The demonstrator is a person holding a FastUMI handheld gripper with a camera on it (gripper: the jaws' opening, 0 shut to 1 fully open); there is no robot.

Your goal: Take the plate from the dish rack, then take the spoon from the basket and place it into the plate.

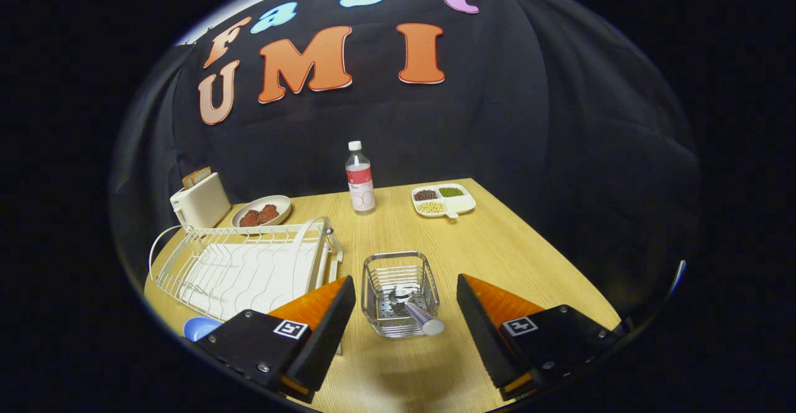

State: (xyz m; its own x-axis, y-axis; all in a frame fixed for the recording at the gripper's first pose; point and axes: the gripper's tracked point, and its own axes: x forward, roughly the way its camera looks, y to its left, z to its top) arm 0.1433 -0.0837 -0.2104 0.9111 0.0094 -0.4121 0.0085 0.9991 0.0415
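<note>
While the tongs point(405, 313) hang over the near part of the wooden bench point(497, 257), their two fingers are spread wide apart and hold nothing. The biggest thing on the bench is the white wire dish rack point(242, 267), which sits beside the left finger and a bit beyond it (no plate stands in its slots). Behind the rack, by the dark wall, is a white toaster point(200, 201) with a slice of bread poking out of the top. Next to the toaster is a round dish point(262, 211) with two brown pieces of food on it. A clear bottle point(360, 178) with a white cap and a red label stands upright near the middle of the far side. To the right of the bottle, well apart from it, lies a white tray point(444, 200) with small parts that hold beans of different colours. The small metal basket point(400, 293) sits between the two fingers and just ahead of them. The spoon point(413, 310) is in the basket, with its bowl down at the bottom and its handle leaning out over the near rim. A bit of a blue plate point(200, 326) peeks out beside the left finger, close to the near corner of the rack.
</note>
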